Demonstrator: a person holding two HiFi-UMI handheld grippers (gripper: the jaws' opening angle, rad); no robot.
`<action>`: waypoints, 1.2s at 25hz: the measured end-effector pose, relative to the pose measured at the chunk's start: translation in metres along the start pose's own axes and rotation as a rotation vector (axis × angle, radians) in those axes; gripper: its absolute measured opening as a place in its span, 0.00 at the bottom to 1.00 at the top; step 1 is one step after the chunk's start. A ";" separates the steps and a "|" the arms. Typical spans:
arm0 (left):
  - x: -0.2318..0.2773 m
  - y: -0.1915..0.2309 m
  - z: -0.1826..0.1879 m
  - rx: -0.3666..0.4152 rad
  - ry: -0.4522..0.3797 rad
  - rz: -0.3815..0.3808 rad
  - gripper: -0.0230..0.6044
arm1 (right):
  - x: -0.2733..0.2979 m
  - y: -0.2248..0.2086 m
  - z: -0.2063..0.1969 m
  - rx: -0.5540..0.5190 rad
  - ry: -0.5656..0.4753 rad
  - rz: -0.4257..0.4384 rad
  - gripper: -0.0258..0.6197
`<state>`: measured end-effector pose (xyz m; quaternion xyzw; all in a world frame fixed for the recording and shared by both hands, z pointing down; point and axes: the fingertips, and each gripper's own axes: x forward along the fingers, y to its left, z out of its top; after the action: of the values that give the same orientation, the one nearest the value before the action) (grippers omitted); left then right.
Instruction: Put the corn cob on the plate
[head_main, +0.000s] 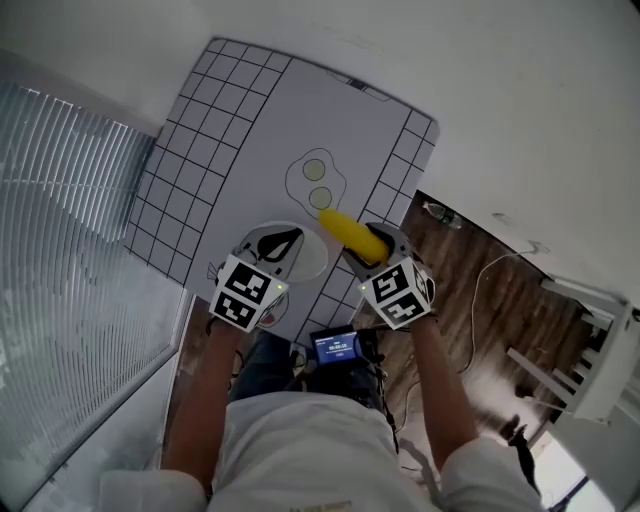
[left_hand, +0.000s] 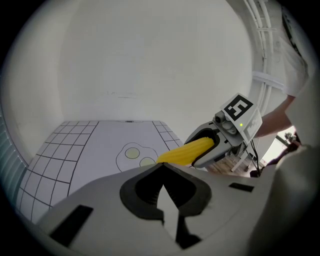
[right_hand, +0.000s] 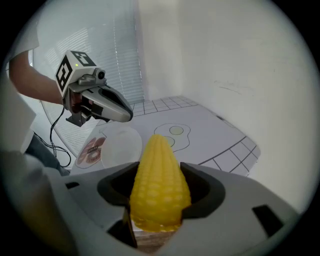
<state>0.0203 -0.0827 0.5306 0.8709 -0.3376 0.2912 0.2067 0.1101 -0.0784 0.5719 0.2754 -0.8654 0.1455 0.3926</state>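
A yellow corn cob (head_main: 350, 233) is held off the table, and my right gripper (head_main: 362, 248) is shut on its thick end. In the right gripper view the corn cob (right_hand: 159, 180) fills the gap between the jaws, tip pointing away. A white plate (head_main: 312, 262) lies on the mat just left of the cob, partly hidden under my left gripper (head_main: 283, 240). The plate (right_hand: 122, 145) is bare. The left gripper (left_hand: 161, 166) is shut on nothing and hovers over the plate. From it, the corn cob (left_hand: 187, 150) and the right gripper (left_hand: 220, 142) show to the right.
A white mat with a black grid border (head_main: 180, 170) covers the table, with a drawn fried-egg outline (head_main: 317, 180) beyond the plate. A printed disc (right_hand: 91, 150) lies beside the plate. Window blinds (head_main: 60, 200) stand to the left; wooden floor and a white chair (head_main: 590, 350) are to the right.
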 end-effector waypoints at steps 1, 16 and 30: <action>-0.002 0.000 0.000 0.003 -0.001 -0.001 0.05 | -0.001 0.000 0.002 0.006 -0.004 -0.006 0.44; -0.050 0.005 -0.004 0.060 -0.026 -0.021 0.05 | -0.030 0.022 0.040 -0.003 -0.102 -0.144 0.44; -0.083 0.028 -0.023 0.056 -0.045 -0.059 0.05 | -0.023 0.068 0.064 -0.036 -0.090 -0.175 0.44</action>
<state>-0.0585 -0.0504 0.4986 0.8923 -0.3078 0.2747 0.1833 0.0444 -0.0449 0.5103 0.3490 -0.8572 0.0829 0.3695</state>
